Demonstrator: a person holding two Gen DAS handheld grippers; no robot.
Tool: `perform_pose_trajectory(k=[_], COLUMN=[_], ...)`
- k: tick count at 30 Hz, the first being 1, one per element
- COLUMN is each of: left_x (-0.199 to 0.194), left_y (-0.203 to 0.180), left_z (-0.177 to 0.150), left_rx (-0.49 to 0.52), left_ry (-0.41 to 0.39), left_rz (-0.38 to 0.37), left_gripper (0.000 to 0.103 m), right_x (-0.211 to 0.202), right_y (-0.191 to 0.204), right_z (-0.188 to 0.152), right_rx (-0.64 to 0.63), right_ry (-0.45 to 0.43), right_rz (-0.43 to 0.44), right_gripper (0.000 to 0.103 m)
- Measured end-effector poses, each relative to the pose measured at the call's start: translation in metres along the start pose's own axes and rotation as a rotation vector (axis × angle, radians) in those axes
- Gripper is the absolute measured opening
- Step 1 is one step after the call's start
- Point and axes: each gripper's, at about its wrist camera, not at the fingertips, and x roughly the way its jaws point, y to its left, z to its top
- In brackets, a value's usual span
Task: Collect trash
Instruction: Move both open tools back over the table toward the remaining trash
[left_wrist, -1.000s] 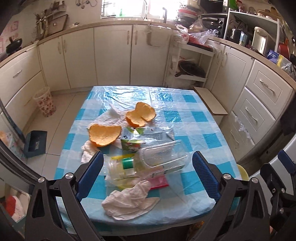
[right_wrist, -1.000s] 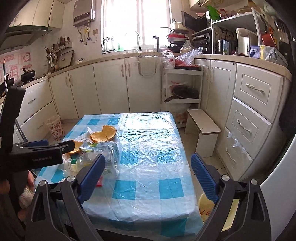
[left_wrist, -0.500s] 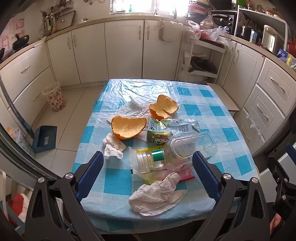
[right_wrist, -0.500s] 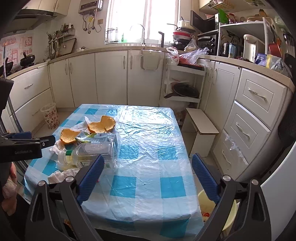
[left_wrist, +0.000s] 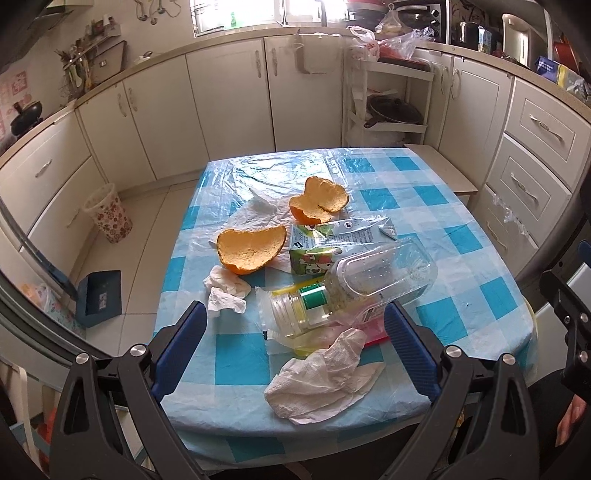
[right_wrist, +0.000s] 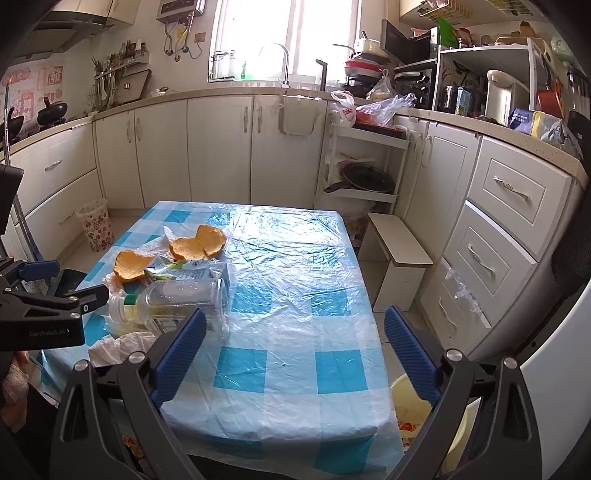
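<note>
Both the left gripper (left_wrist: 293, 345) and the right gripper (right_wrist: 293, 345) have jaws wide apart and hold nothing. The trash lies on the table (left_wrist: 476, 295): a bottle (left_wrist: 354, 284) on its side, a carton (left_wrist: 325, 243) just behind it, two peels (left_wrist: 251, 249) beyond, a tissue (left_wrist: 321, 380) in front.

The right gripper (right_wrist: 294, 349) hangs wide-jawed over the checked desk (right_wrist: 295, 295) — orange peels (right_wrist: 197, 243), a carton (right_wrist: 192, 274) and a tipped bottle (right_wrist: 173, 299) cluster far left.
</note>
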Motion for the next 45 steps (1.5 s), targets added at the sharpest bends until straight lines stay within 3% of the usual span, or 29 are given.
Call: perform_pose_trajectory(k=[17,33,45], left_x=[0.011,0.024,0.035], left_y=[0.017,-0.020,-0.016], left_z=[-0.024,-0.035,-0.035], left_rx=[0.083,0.276,0.263], left_ry=[0.094,0.129,0.155], left_rz=[0.006,0.046,0.063], left_gripper=[0.093,0.093,0.092], right_x=[0.011,0.017,0.023], right_y=[0.011,0.015,0.015], right_z=[-0.002,-0.002,-0.001], right_rx=[-0.056,-0.070,-0.071], right_ry=[0.051,0.071,0.086], right_rz=[-0.073,-0.057,-0.053], right_gripper=[0.094,0.095,0.095])
